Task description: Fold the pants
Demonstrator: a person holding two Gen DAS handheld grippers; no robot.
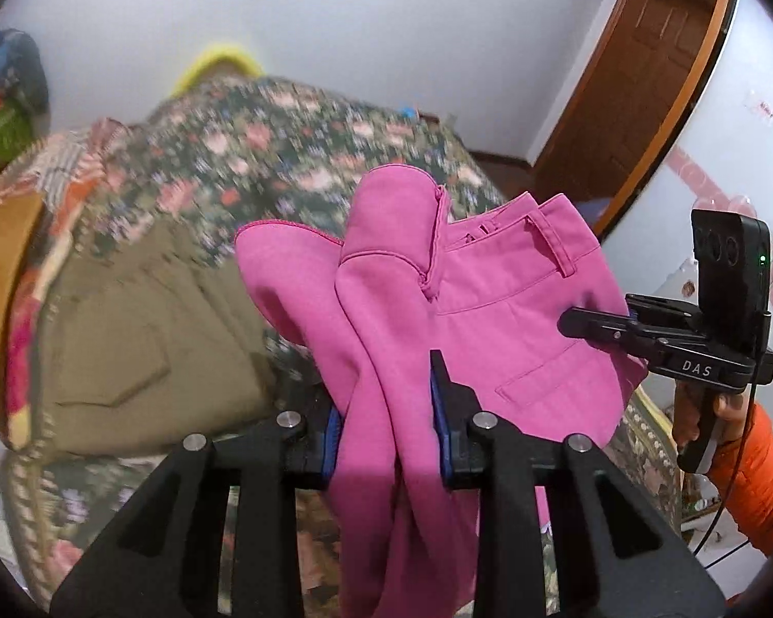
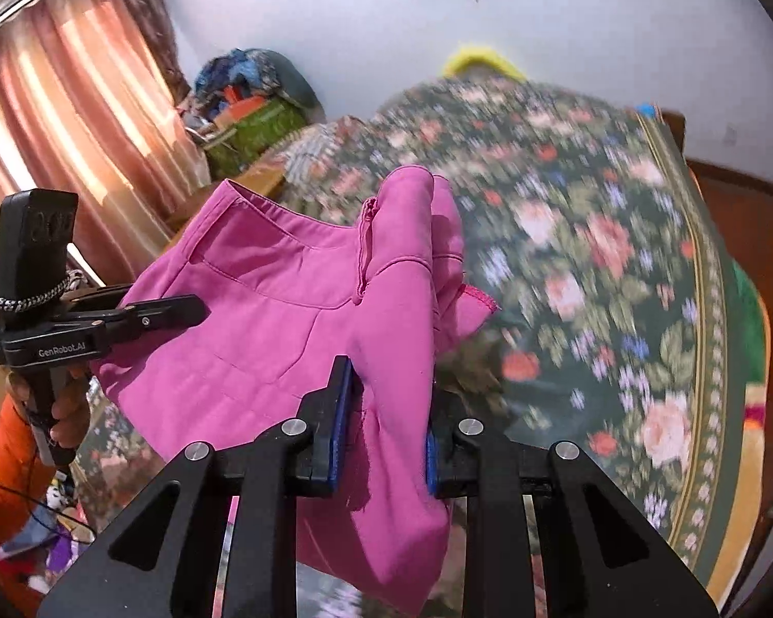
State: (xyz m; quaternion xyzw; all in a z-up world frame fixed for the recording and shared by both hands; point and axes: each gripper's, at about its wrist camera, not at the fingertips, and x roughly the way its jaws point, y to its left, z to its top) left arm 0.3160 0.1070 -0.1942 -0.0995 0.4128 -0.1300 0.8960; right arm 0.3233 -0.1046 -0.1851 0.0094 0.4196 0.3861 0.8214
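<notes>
The pink pants [image 1: 489,309] hang in the air above the bed, bunched and partly doubled over. In the left wrist view my left gripper [image 1: 386,396] is shut on a gathered fold of the pink fabric, which drapes down between its blue pads. My right gripper [image 1: 587,322] comes in from the right, clamped on the hip side below the waistband. In the right wrist view the pants [image 2: 263,319] spread to the left; my right gripper [image 2: 389,386] is shut on the cloth, and my left gripper [image 2: 190,311] pinches the far edge.
A bed with a dark floral cover [image 2: 592,257] lies below. An olive garment [image 1: 129,319] rests on it at the left. A brown door [image 1: 644,77] stands at the right, a pink curtain [image 2: 67,103] and a pile of belongings [image 2: 252,103] at the left. An orange sleeve [image 1: 757,468] holds the right gripper.
</notes>
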